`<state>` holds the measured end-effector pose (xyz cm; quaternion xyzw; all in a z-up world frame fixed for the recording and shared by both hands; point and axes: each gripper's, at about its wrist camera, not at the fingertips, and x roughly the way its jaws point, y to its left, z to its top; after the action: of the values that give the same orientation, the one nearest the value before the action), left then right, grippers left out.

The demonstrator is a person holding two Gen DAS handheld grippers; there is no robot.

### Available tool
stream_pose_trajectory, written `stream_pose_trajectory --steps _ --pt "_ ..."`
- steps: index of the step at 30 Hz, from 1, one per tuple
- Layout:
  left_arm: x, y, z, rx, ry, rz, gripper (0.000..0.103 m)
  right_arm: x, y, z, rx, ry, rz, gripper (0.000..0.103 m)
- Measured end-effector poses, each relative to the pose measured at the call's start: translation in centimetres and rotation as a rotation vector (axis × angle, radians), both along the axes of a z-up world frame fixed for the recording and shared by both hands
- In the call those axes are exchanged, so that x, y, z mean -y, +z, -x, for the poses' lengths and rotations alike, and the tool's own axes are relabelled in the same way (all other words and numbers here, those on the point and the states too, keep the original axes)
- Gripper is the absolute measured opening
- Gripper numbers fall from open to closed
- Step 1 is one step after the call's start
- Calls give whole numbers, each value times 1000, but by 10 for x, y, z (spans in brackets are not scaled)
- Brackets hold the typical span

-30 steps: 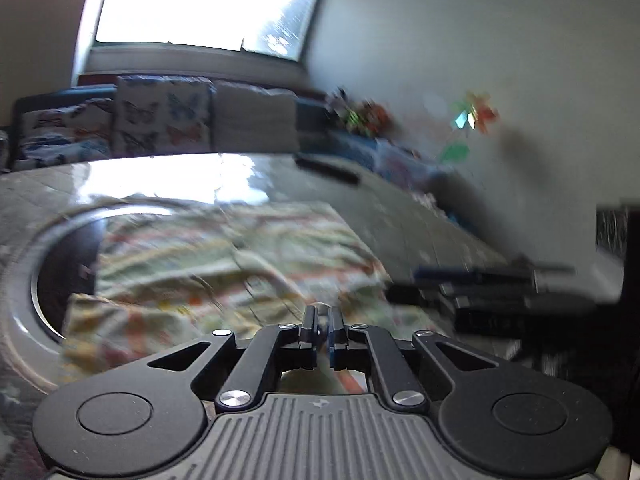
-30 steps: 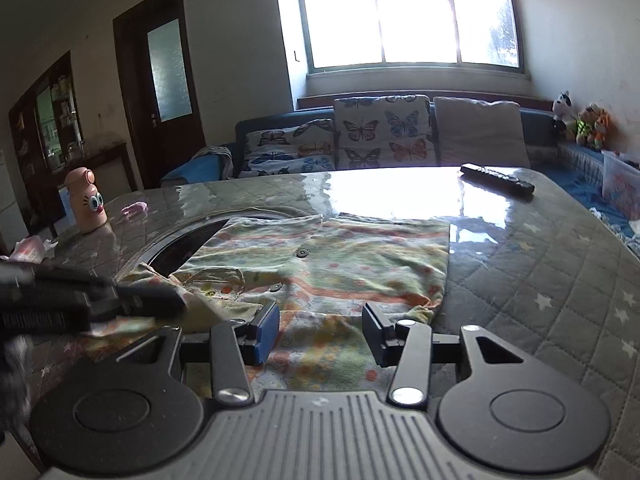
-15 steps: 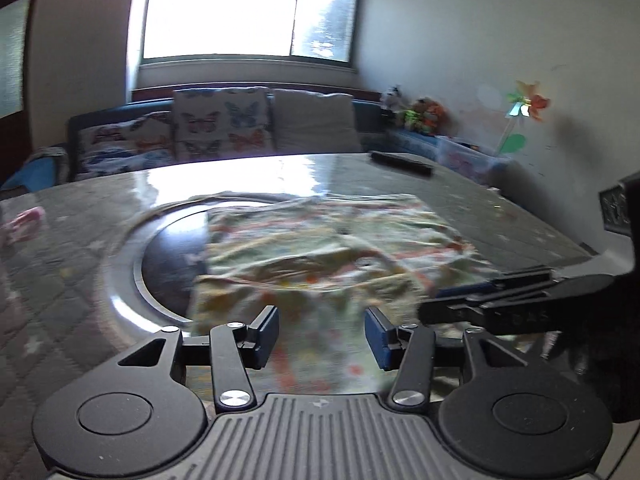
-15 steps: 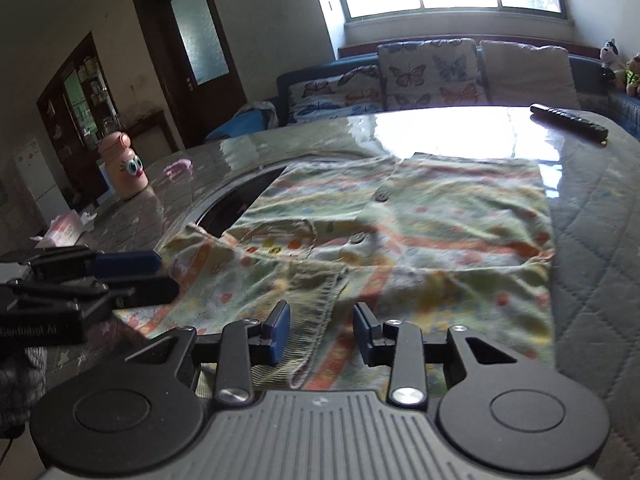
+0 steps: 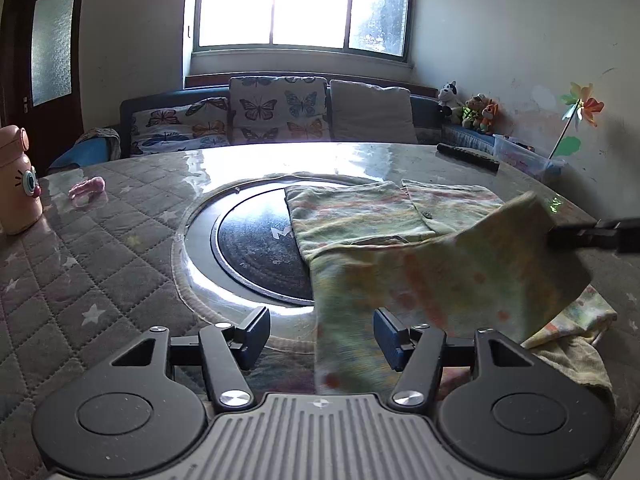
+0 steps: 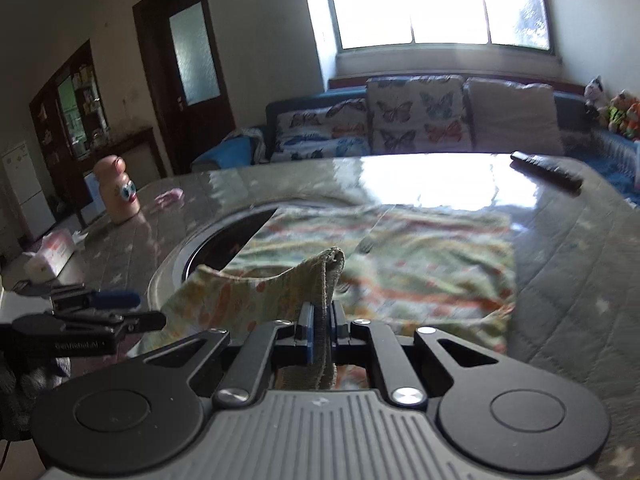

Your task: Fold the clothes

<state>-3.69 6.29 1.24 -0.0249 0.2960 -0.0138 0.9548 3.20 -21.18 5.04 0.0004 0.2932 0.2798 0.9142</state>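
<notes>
A pastel striped shirt lies spread on the table, partly over a round black inset. My right gripper is shut on a ribbed hem of the shirt and holds that part lifted off the table. In the left wrist view the lifted flap hangs from the right gripper's fingers at the right edge. My left gripper is open and empty, low over the near edge of the shirt. It also shows at the left of the right wrist view.
A round black inset with a metal ring sits in the quilted table. A pink bottle and a small pink item stand at the left. A remote lies at the far right. A sofa with cushions is behind.
My right gripper closed on the shirt's hem and lifted it. My left gripper, shut on cloth a second ago, opened and drew back to the left.
</notes>
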Motion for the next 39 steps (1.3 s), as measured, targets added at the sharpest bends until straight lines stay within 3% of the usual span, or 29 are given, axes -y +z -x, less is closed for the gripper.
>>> stream_pose_trajectory --steps 4,12,16,18,21,26,31,37,39 --pt "3 -7 -5 -21 4 -18 61 15 1 -2 10 -62 26 6" --pt "4 -7 -10 -47 18 -83 61 17 -45 -16 -73 -108 114 6" --pt "3 3 -21 -28 23 -81 58 20 -39 -13 -32 -126 129 9" --pt "5 7 -31 -18 12 -77 45 20 -32 -14 -6 -118 107 9" --pt "12 9 -47 -8 -6 -77 35 13 -31 -19 0 -82 95 9" --pt "21 -4 -71 -39 -41 -91 29 -2 -43 -33 -8 -23 103 9" --pt "27 -17 -71 -44 -70 -170 31 0 -54 -39 -43 -23 136 10" --pt "33 -9 -49 -1 -124 -226 31 8 -39 -7 -5 61 150 15" --pt "36 -8 -39 11 -148 -233 37 8 -38 2 1 89 168 16"
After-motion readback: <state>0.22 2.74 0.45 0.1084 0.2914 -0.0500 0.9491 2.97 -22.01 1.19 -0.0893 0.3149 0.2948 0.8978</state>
